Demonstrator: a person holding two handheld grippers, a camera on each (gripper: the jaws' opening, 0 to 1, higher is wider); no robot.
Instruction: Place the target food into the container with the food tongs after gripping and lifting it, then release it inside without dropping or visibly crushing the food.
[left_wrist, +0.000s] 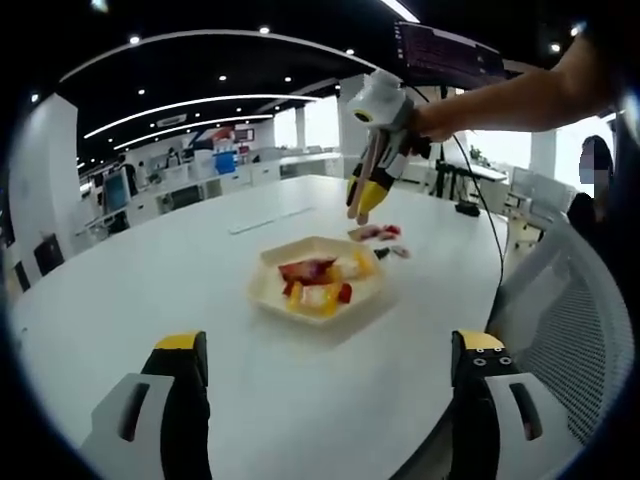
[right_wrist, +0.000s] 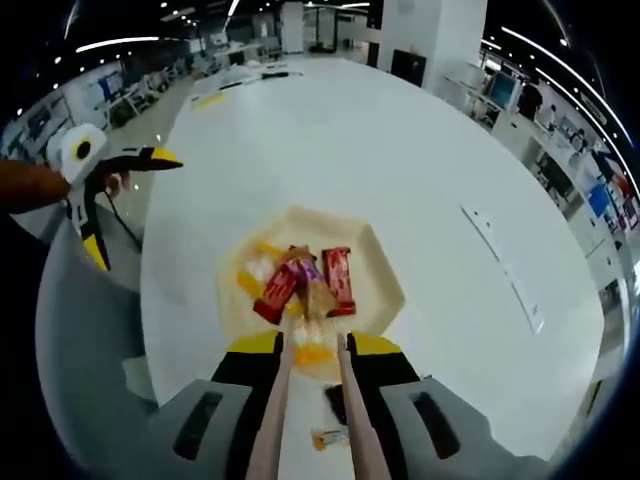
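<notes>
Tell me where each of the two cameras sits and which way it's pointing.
Left gripper view: rides the left gripper, low over the white table, looking across at the food tray; its own fingers stand wide apart, and a person's arm holds the right gripper above.
Right gripper view: rides the right gripper, looking down on the tray along the tongs; the left gripper shows at left.
Shared: tray, table, each other's gripper.

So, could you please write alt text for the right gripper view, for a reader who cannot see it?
The right gripper holds pale food tongs pointing at a cream hexagonal tray of wrapped snacks on a white table. The tong tips sit over an orange piece at the tray's near edge. The left gripper hangs open at left.
</notes>
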